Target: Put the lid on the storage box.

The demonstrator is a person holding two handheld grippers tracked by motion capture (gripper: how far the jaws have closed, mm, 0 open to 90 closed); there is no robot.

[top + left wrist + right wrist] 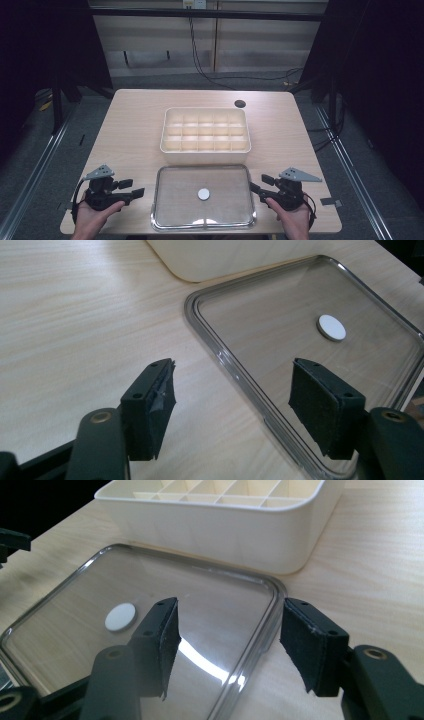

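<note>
Left gripper [131, 188]: held in the person's left hand [95, 212] at the near left corner of the bench [130, 125], pointing toward the tray. Fingers [150, 407] stand wide apart with nothing between them; in the left gripper view they straddle the tray's near left rim without touching it. A grey three-cornered plate sits on top.

Clear tray [165, 220]: shallow, transparent, rounded corners, flat on the bench at the near edge, between the 2 grippers. The wood grain shows through its floor.

White disc [203, 193]: 1 small round flat piece, lying alone near the middle of the tray floor, well apart from both grippers. Seen also in the left gripper view [331, 327] and the right gripper view [120, 616].

Cream compartment box [205, 150]: rectangular, divided into a grid of small cells, standing just behind the tray at the centre of the bench, its near wall close to the tray's far rim.

Right gripper [259, 184]: held in the person's right hand [292, 217] at the near right corner, pointing toward the tray. Fingers [312, 647] wide apart, holding nothing; in the right gripper view they frame the tray's right corner.

Black round grommet [240, 103]: set in the bench top behind the box, toward the right.
</note>
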